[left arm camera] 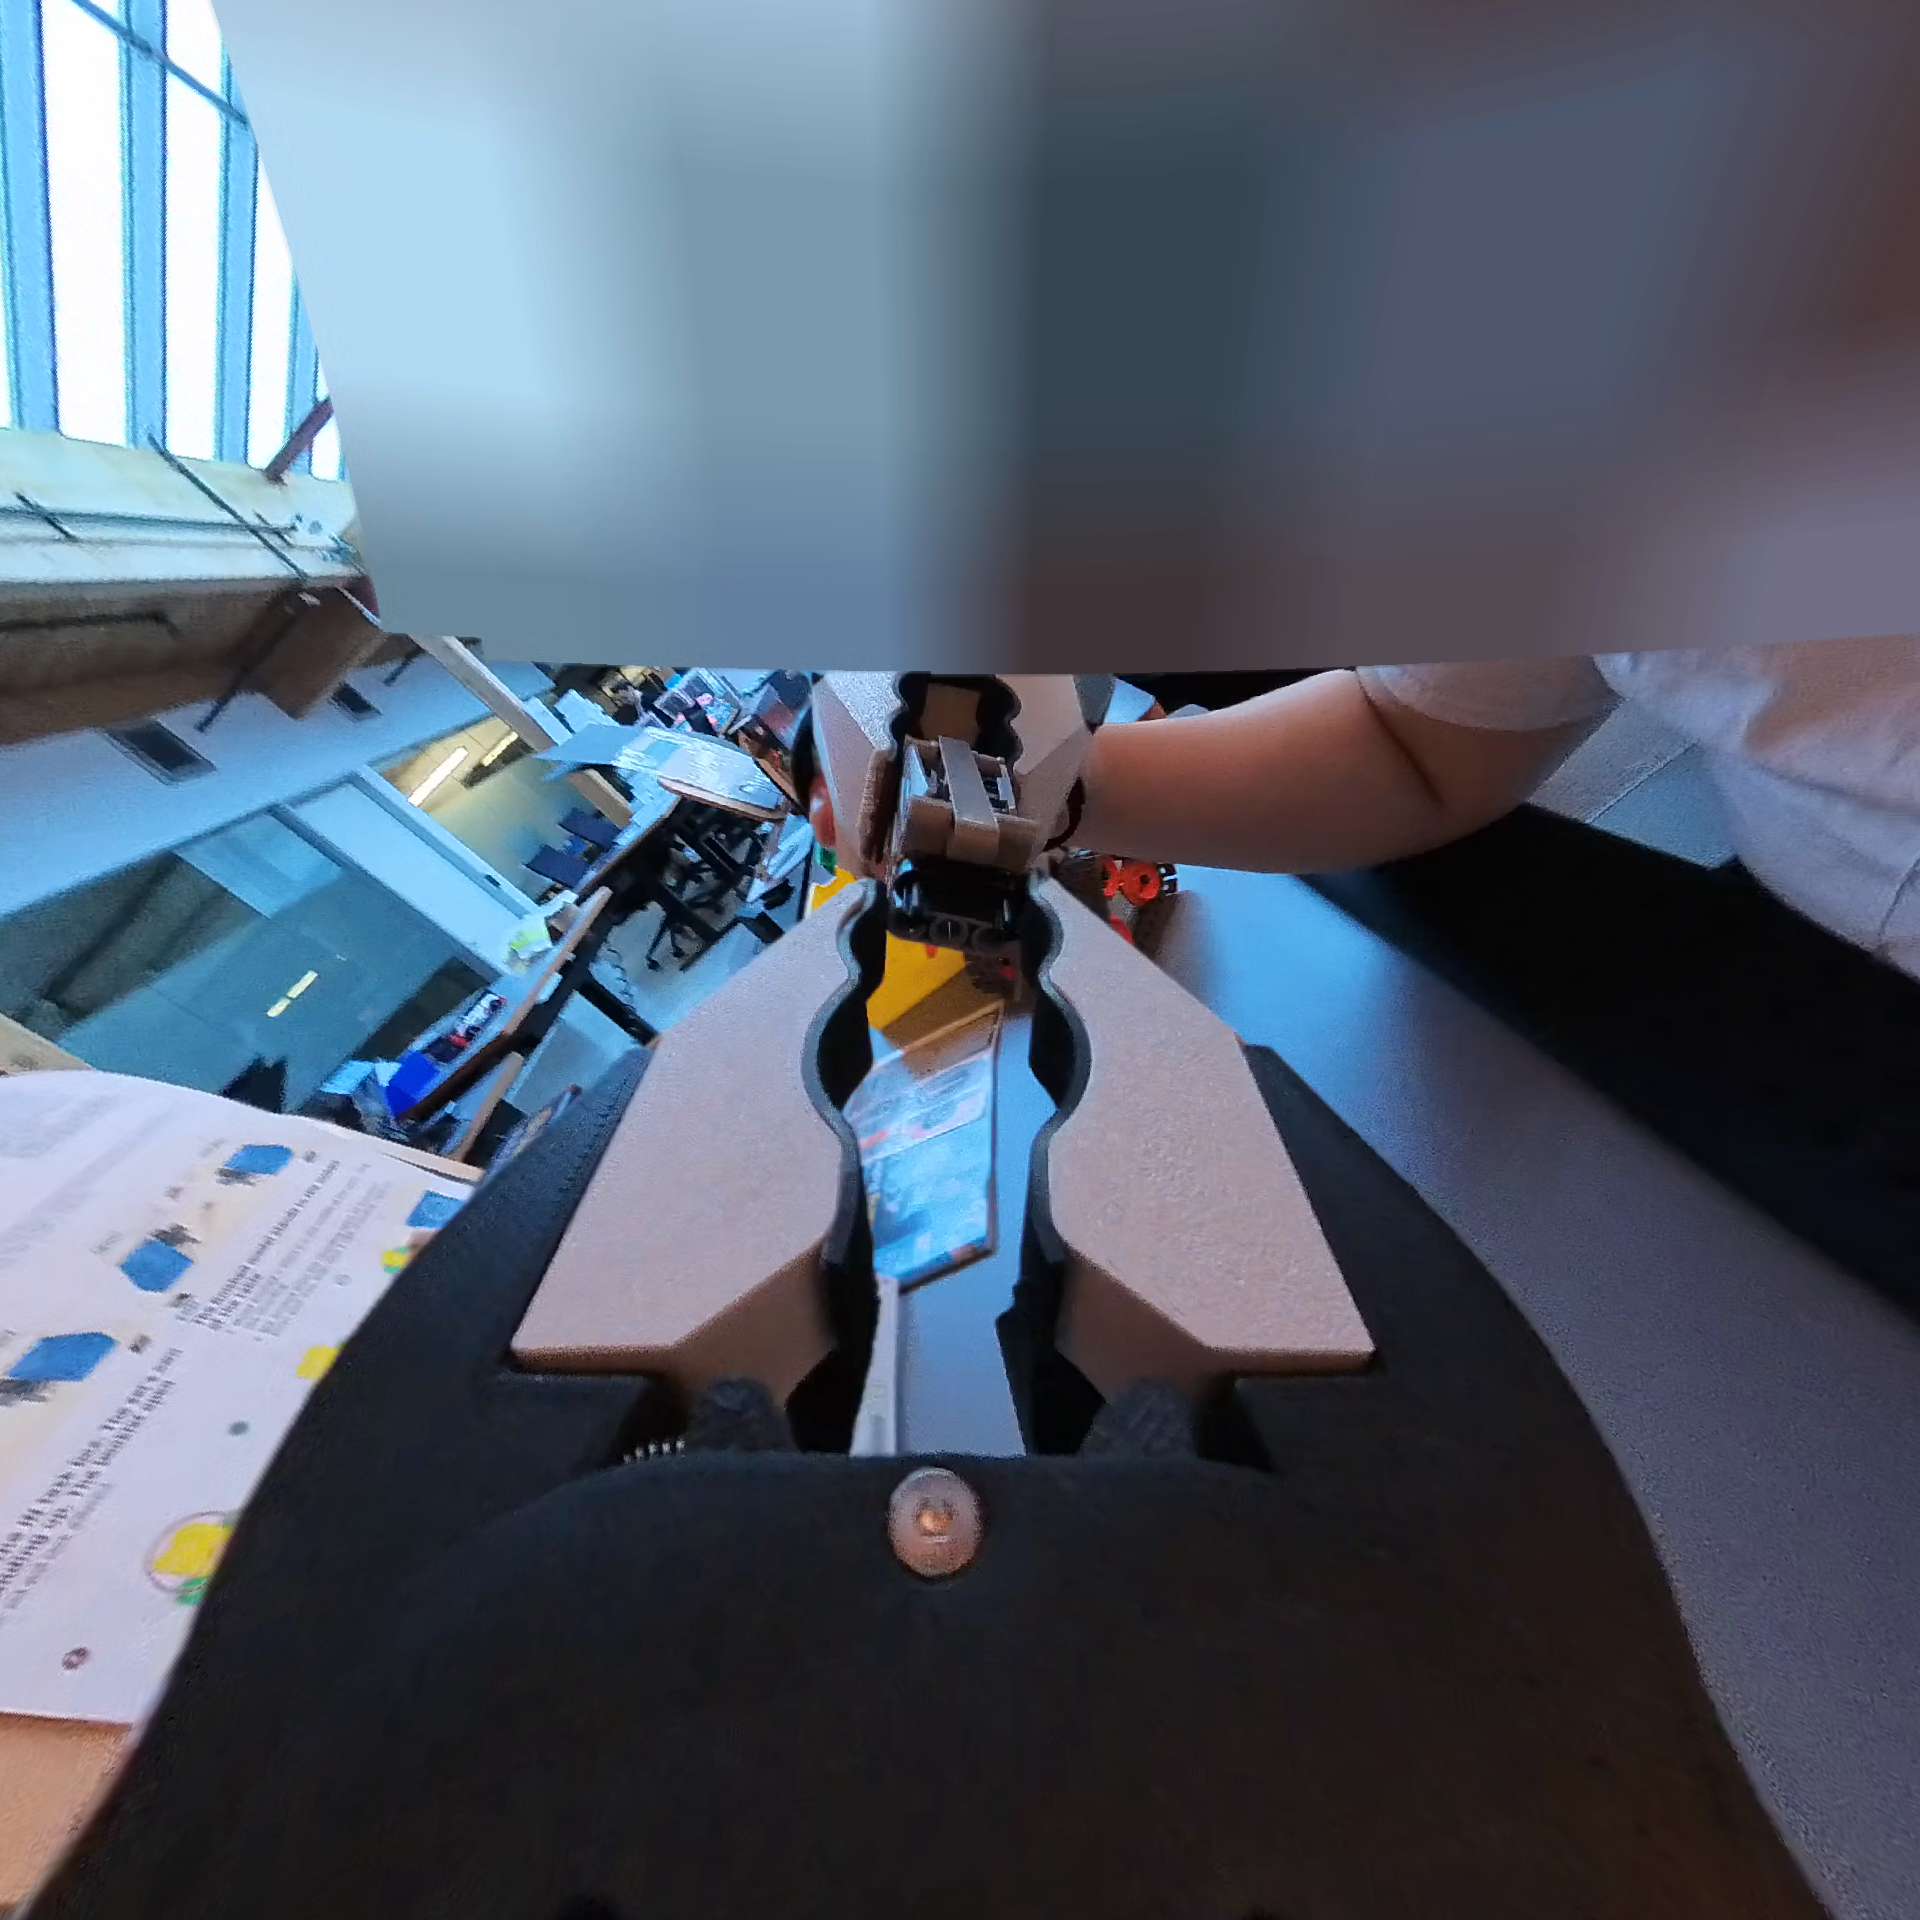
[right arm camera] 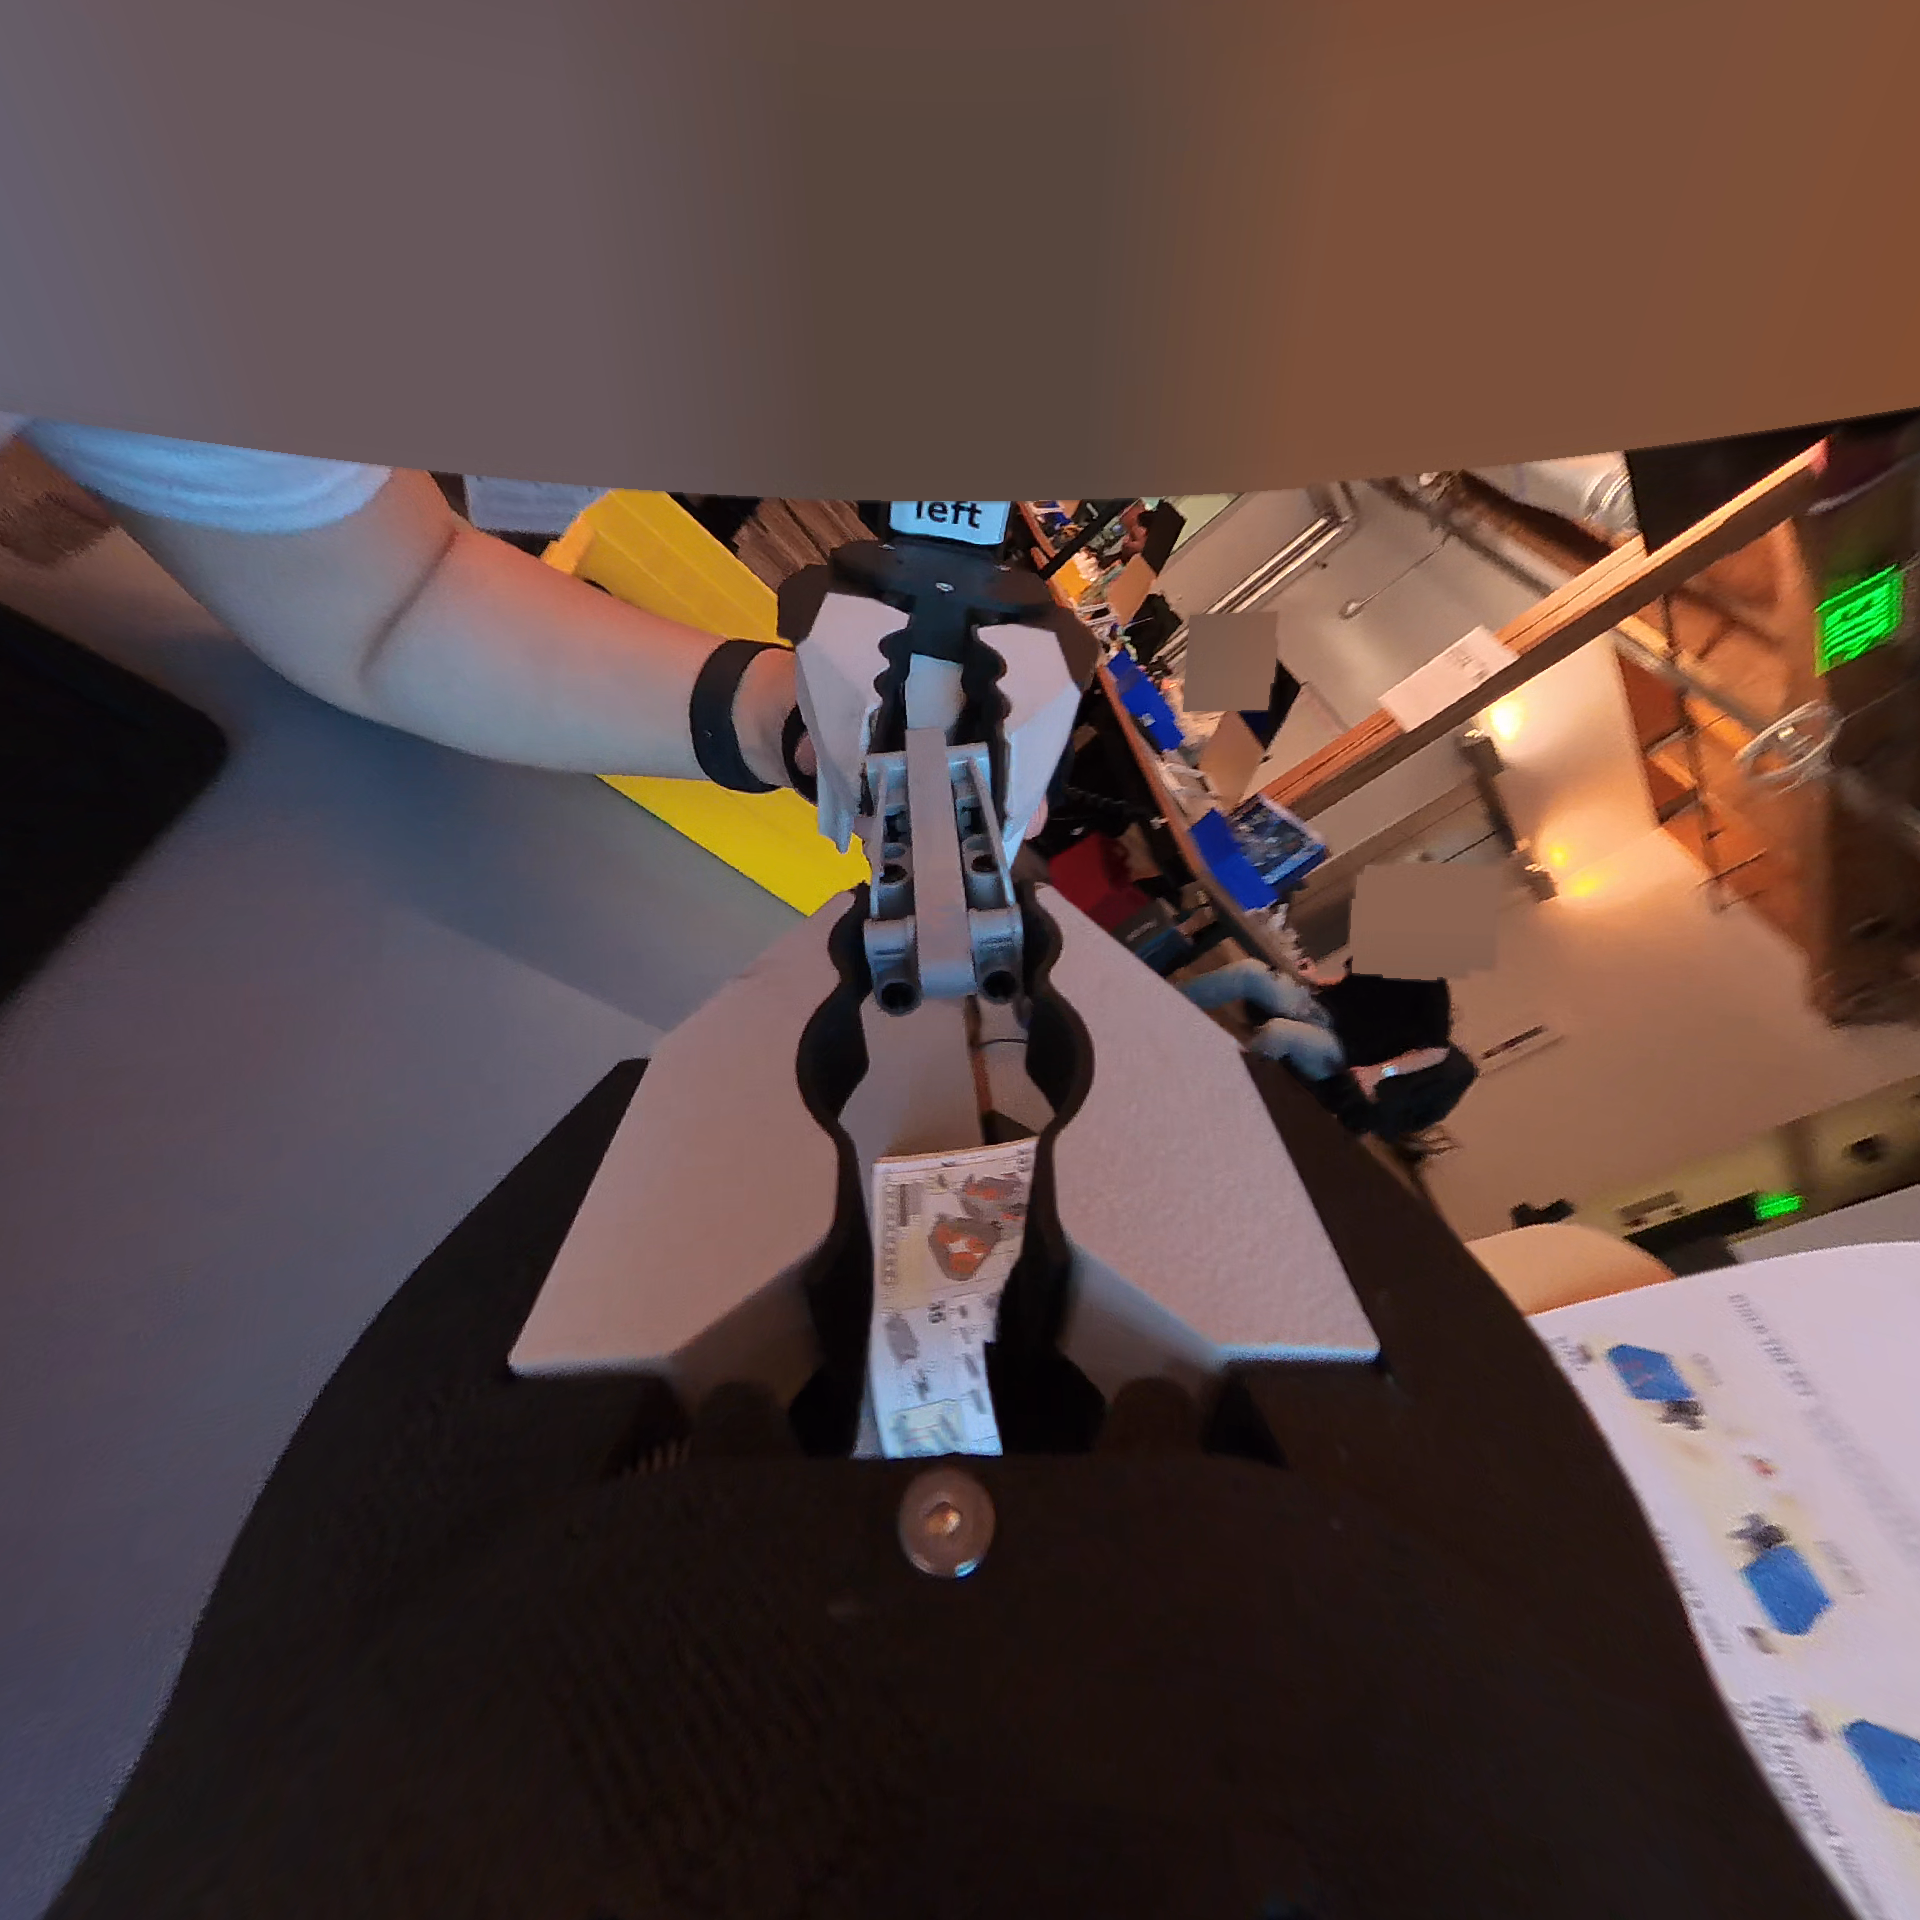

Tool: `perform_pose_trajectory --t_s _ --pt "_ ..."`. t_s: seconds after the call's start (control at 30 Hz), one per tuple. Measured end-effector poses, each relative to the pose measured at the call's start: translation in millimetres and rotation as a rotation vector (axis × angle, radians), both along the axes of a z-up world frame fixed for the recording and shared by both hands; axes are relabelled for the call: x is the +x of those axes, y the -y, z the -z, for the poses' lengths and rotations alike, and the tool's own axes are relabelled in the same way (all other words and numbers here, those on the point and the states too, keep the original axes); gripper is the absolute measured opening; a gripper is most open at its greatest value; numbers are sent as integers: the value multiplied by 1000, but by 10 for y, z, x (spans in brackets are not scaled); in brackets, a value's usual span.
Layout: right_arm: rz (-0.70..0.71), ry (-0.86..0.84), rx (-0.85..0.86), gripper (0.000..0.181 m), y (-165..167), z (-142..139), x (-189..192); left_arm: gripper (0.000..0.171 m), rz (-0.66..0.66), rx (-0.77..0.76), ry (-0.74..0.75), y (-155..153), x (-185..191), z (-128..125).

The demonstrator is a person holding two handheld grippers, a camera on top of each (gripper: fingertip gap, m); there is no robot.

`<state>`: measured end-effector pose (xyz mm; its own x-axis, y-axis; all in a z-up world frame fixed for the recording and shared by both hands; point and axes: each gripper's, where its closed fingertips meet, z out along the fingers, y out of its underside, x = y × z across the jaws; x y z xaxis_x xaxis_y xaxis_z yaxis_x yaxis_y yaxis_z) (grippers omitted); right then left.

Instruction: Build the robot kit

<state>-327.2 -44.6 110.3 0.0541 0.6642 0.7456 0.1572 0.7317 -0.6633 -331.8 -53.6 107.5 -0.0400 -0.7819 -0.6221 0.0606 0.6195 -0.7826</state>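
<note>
At centre frame, the left hand-held gripper [left arm camera: 954,920] clamps the black end of a grey-and-black plastic building-brick assembly [left arm camera: 956,831], whose grey beams the right hand-held gripper [right arm camera: 940,971] pinches; both meet tip-to-tip above the grey tabletop [left arm camera: 1558,1195], over a printed instruction booklet [right arm camera: 935,1299].
</note>
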Motion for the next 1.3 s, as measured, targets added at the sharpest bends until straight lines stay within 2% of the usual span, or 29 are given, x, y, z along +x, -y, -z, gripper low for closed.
perform_pose_trajectory --t_s 0.1,0.33,0.67,1.3 --pt "1 -6 21 26 13 -2 -8 23 1 25 17 16 -5 -5" --pt "2 -23 39 26 14 -8 -13 23 22 -27 15 -15 -7 10" --pt "86 5 114 26 23 -2 -82 24 77 -79 28 -67 -63 42" --pt "242 67 157 26 -92 54 -149 23 147 -192 46 -224 -112 143"
